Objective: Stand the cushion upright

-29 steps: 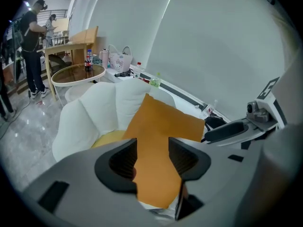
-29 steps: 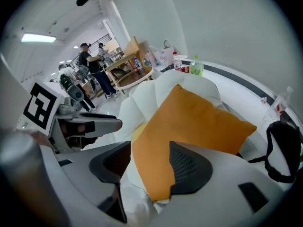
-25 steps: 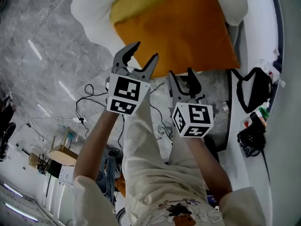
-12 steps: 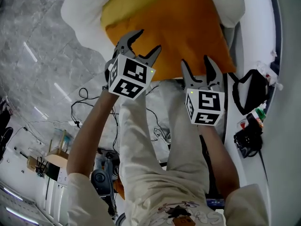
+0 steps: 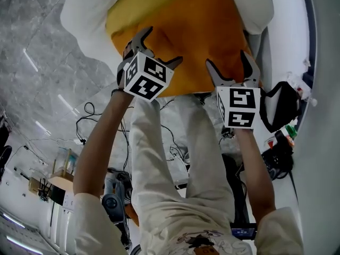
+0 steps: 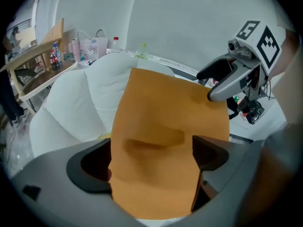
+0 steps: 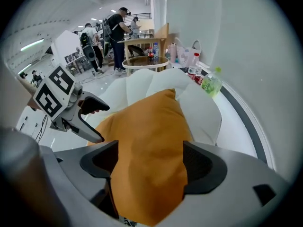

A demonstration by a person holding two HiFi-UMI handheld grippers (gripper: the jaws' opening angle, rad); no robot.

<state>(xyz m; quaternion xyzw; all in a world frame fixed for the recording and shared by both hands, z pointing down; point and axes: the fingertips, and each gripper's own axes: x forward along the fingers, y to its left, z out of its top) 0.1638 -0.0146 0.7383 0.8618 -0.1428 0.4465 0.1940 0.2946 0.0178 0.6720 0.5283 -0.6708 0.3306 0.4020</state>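
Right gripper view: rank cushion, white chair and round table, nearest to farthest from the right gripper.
1. Cushion: between the right gripper's jaws, which have just been opening.
2. White chair: directly behind the cushion.
3. Round table: far back, centre.

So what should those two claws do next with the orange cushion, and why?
Probably close both on the near edge of the cushion. The left gripper and right gripper have just been opening their jaws, and that edge now sits between each pair, not yet pinched. The cushion lies on the white seat, so without a firm grip they likely can't tip it upright.
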